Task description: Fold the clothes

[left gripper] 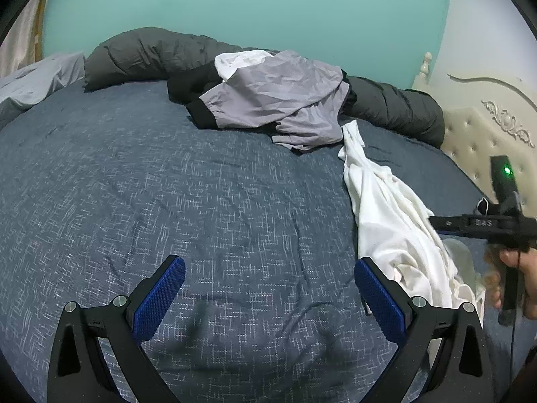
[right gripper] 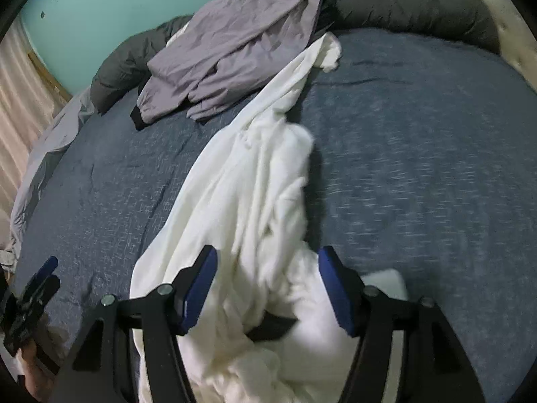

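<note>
Left of the white garment (left gripper: 379, 201), the blue bedspread (left gripper: 167, 184) lies bare under the open, empty left claw (left gripper: 269, 288). Beyond it sit grey shorts (left gripper: 278, 100) against a dark bolster (left gripper: 144, 53). The right claw (right gripper: 267, 287) straddles the garment, spread, not pinching.

Left gripper (left gripper: 269, 280) open over blue bedspread (left gripper: 167, 184), nothing between blue pads (left gripper: 161, 299). White garment (left gripper: 386, 208) strung out at right, far end touching grey shorts (left gripper: 278, 100) heaped against dark rolled duvet (left gripper: 141, 53). Right gripper (left gripper: 433, 221) side-on at right edge over white garment, held by hand (left gripper: 520, 275). Teal wall (left gripper: 251, 6) behind.
</note>
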### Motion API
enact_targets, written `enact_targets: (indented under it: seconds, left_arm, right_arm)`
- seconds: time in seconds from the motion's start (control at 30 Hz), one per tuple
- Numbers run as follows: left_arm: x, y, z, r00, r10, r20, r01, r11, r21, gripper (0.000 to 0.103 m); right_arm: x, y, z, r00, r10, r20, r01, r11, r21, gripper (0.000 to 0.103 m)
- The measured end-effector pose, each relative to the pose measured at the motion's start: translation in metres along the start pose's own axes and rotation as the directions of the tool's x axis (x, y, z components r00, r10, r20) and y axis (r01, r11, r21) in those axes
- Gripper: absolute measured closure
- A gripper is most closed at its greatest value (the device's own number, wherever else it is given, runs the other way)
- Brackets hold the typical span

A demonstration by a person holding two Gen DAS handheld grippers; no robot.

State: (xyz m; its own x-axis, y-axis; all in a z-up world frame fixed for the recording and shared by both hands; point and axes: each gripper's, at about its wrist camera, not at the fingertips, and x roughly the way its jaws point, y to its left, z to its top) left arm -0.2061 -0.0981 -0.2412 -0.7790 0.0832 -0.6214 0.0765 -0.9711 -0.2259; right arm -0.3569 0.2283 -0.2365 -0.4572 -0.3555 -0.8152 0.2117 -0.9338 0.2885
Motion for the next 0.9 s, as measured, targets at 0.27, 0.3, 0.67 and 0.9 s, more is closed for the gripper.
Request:
enact_targets:
  seconds: [0.27, 0.3, 0.67, 0.9]
  left_arm:
    - [0.002, 0.003, 0.0, 1.0, -0.003, -0.004, 0.003, 1.0, -0.01, 0.0]
    - [0.002, 0.003, 0.001, 1.0, -0.003, -0.004, 0.003, 1.0, -0.011, 0.0]
    - [0.002, 0.007, -0.002, 1.0, -0.003, -0.011, 0.002, 1.0, -0.021, 0.0]
    - [0.002, 0.005, -0.003, 1.0, -0.001, -0.014, 0.001, 1.0, -0.014, 0.0]
  right_arm:
    - [0.006, 0.062, -0.007, 0.981, 0.195, -0.004, -0.194, 0.971, -0.142, 0.099]
    - [0.006, 0.073, -0.009, 0.974, 0.228, -0.016, -0.227, 0.96, -0.164, 0.099]
    - [-0.033, 0.059, -0.02, 0.947, 0.314, 0.074, -0.307, 0.947, -0.09, 0.096]
    - [-0.044, -0.001, -0.011, 0.984, 0.121, 0.134, -0.131, 0.989, 0.068, 0.052]
